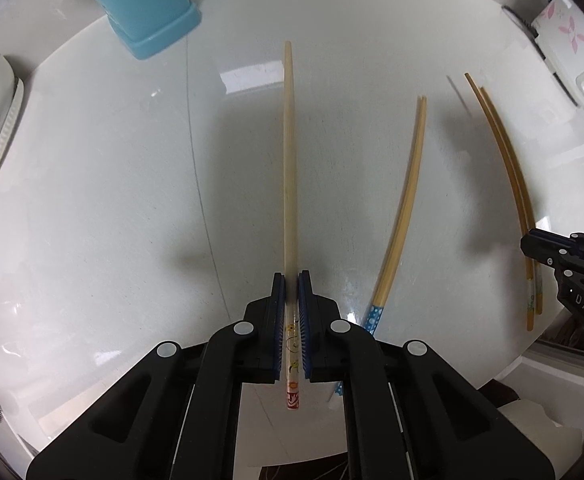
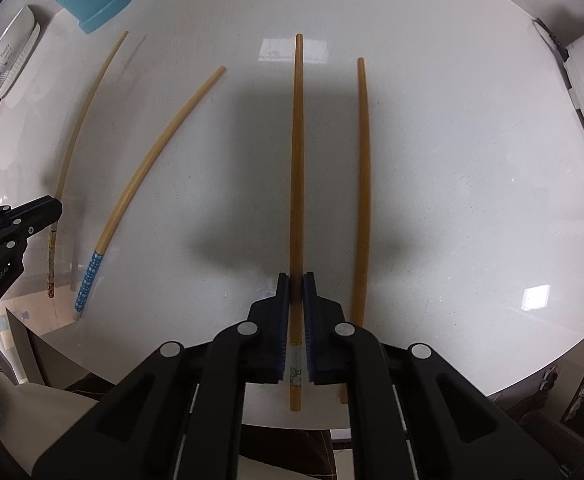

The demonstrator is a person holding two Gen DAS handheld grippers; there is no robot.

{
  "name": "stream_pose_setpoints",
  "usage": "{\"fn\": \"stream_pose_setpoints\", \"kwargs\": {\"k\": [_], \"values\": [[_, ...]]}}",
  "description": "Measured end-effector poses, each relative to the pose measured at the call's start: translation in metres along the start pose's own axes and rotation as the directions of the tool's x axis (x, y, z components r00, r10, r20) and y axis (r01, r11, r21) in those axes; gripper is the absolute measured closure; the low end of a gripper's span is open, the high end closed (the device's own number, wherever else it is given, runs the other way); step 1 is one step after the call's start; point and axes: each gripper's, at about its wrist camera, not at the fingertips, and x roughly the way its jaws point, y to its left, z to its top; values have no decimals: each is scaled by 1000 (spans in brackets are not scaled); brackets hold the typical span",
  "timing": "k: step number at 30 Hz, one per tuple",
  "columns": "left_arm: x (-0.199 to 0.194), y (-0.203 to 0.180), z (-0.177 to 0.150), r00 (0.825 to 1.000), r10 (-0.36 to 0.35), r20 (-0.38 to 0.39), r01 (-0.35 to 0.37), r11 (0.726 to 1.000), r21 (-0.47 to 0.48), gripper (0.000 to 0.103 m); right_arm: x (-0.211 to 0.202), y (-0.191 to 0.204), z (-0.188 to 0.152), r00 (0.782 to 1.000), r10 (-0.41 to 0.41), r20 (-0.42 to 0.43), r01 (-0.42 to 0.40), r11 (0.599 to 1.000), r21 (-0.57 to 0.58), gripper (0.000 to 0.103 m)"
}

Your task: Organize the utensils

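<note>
Chopstick (image 1: 289, 160) between left gripper (image 1: 292, 280) fingers (image 1: 277, 292).

I see a round white table (image 2: 452, 160). Chopsticks (image 2: 362, 184) lie across it. A blue holder (image 1: 143, 4) stands far left

Even, fairly bright overhead light falls on the glossy white table (image 1: 111, 208), which throws back square patches of glare and carries soft dark shadows under both tools. Fisheye distortion bends the straight chopsticks (image 2: 155, 152) near the edges; the corners go black, the rims slightly blurred
</note>
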Motion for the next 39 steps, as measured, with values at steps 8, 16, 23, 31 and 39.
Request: {"fn": "stream_pose_setpoints", "kwargs": {"k": [8,16,23,31,39], "values": [[-29,14,-4,993,-53,109,57,998,-35,97,-23,3,2,995,30,97,-32,999,23,97],[-55,31,-17,974,-86,207,100,993,-58,97,-52,10,13,980,52,191,-58,998,25,97],[-77,30,4,954,-98,283,121,990,-65,97,-62,17,15,960,66,272,-73,997,16,97],[-92,39,15,930,-93,355,129,988,-80,97,-90,24,31,932,82,353,-86,996,-5,97],[-113,48,20,898,-87,432,139,986,-89,97,-115,32,44,897,97,431,-92,995,-32,97]]}}
